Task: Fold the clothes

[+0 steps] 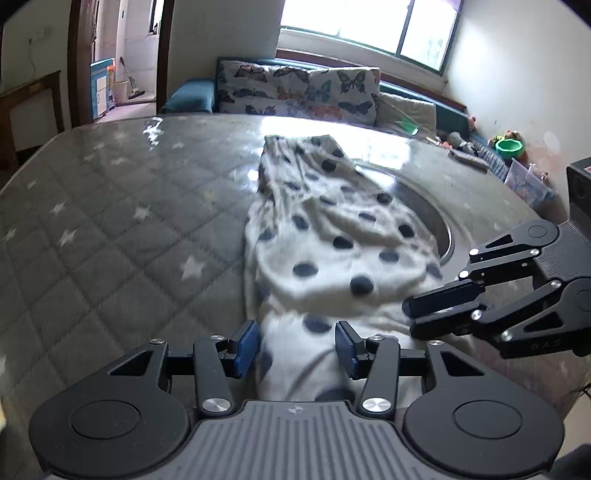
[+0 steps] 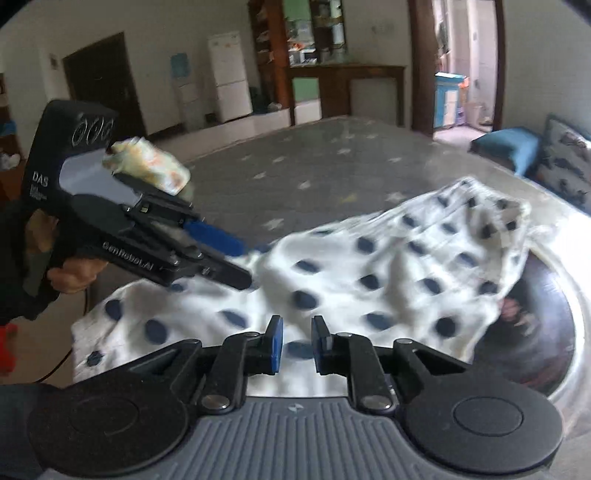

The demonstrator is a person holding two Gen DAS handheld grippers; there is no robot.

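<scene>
white navy-dotted garment (image 1: 332,236), rumpled lengthwise

A lived-in family home: a sofa (image 1: 417,107) with butterfly-print cushions (image 1: 295,92) sits beneath a bright window (image 1: 369,26), toys (image 1: 509,147) heaped at its end, while a white refrigerator (image 2: 231,75), wooden shelving (image 2: 295,44) and a mop (image 1: 131,83) beyond the doorway fill the adjoining rooms.

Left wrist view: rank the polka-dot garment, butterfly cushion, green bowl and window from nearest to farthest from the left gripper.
1. polka-dot garment, between the left gripper fingers
2. green bowl, far right
3. butterfly cushion, beyond the table
4. window, top
</scene>
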